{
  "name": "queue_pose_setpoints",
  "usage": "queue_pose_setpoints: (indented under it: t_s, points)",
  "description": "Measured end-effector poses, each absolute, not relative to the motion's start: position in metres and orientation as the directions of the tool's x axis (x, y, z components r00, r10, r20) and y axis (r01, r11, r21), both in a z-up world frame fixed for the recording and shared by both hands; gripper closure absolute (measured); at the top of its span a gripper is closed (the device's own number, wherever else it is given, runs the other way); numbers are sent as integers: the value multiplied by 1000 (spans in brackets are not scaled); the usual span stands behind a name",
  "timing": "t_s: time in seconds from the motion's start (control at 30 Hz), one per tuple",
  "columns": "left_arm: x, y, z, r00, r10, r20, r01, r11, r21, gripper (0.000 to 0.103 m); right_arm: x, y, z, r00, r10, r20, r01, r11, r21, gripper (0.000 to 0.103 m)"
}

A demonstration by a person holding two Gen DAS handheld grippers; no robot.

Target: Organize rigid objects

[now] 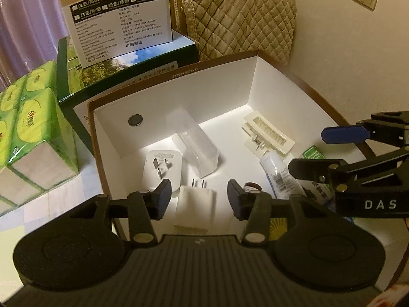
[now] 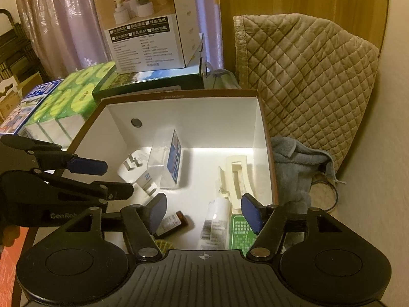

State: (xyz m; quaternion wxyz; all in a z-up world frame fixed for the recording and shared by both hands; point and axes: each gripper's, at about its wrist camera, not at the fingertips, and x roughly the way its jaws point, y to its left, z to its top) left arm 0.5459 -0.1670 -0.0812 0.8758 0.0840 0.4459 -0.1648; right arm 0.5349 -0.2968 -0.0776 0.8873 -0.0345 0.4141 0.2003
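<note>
A white box with a brown rim holds the objects. My left gripper hangs open over its near left part, with a white two-prong charger lying between the pads, untouched. Beyond it lie a three-prong adapter and a clear plastic case. My right gripper is open above a white tube, between a small brown bottle and a green packet. A cream hair claw lies further in.
Green tissue packs, a dark green carton and a white product box stand left of and behind the box. A quilted cover and a blue-grey towel sit to its right. A black disc sticks to the inner wall.
</note>
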Motion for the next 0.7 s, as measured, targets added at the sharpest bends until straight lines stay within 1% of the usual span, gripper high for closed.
queue_pose_setpoints:
  t_s: [0.1,0.17,0.2,0.37,0.43,0.57,0.6,0.7]
  points:
    - [539,-164,-76,550,-214,-807,358,934,-4,58,529,-299,-76,575,333,-748,-382,917,114,40]
    - [534,-163,-72,554,-217,-803,353,936,-9,55,525,-300,-74,575,339,-745,-382,916,122,40]
    - [531,-162,-70,558,-217,-801,350,937,-10,51,524,-300,-73,574,343,-743,-382,915,127,40]
    - [514,-158,-56,577,-215,-788,338,941,-10,48,513,-304,-67,561,369,-742,-389,908,158,37]
    - [507,-155,-50,589,-210,-781,324,946,-10,41,507,-305,-64,561,375,-738,-395,905,160,36]
    - [489,-150,-38,630,-186,-754,302,953,17,38,492,-307,-57,562,401,-724,-408,895,179,34]
    - [484,-149,-35,638,-181,-748,297,954,23,35,488,-308,-55,561,411,-719,-413,891,187,34]
    - [468,-144,-26,664,-165,-729,276,960,34,33,478,-310,-49,561,423,-711,-426,884,190,34]
